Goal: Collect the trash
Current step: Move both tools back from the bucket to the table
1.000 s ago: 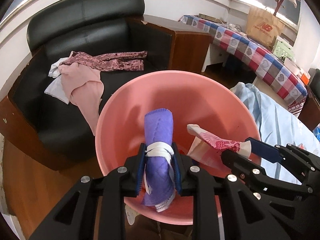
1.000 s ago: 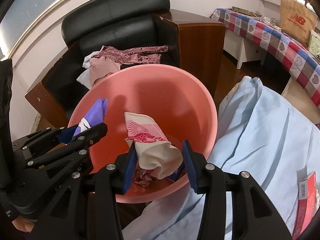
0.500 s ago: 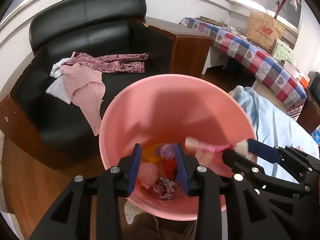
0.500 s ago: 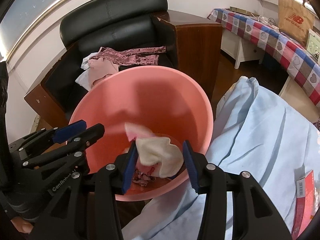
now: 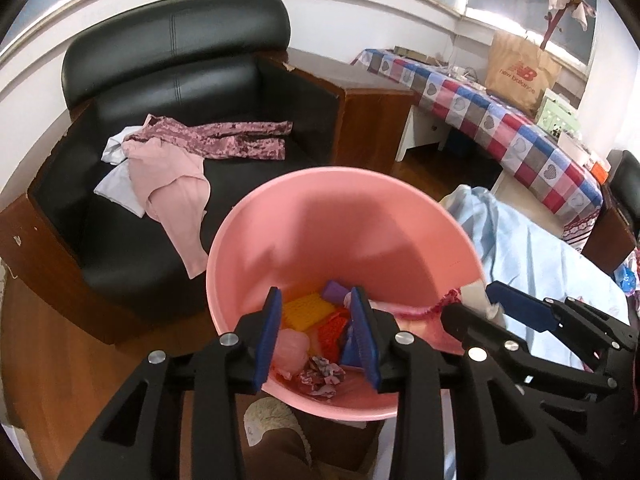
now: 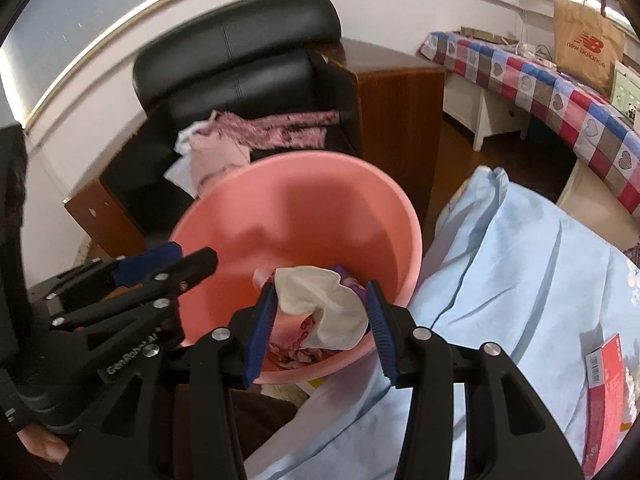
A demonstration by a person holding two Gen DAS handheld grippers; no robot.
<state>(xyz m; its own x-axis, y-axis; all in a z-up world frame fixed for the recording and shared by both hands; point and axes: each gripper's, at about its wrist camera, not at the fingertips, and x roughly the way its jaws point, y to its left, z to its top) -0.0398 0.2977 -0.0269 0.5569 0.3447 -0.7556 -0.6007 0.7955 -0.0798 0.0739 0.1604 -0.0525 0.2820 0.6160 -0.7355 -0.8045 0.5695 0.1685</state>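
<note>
A pink plastic bin [image 5: 360, 220] stands between the sofa and the bed; it also shows in the right wrist view [image 6: 304, 216]. My left gripper [image 5: 316, 336] is open and empty over the bin's near rim. Below it lie the purple wrapper [image 5: 335, 290], a yellow piece [image 5: 306, 312] and other scraps. My right gripper [image 6: 320, 320] has its jaws apart around a white and pink wrapper [image 6: 324, 308] that sits loosely between them, over the bin. The right gripper's blue-tipped fingers [image 5: 516, 312] show at the right of the left wrist view.
A black leather armchair [image 5: 180, 80] with pink clothes [image 5: 168, 176] is behind the bin. A light blue bedsheet [image 6: 520, 264] lies to the right, with a red packet [image 6: 604, 368] on it. A table with a checked cloth [image 5: 500, 120] stands at the back right.
My left gripper opened and the purple wrapper dropped into the bin. My right gripper widened and lowered, and the white and pink wrapper slumped between its jaws.
</note>
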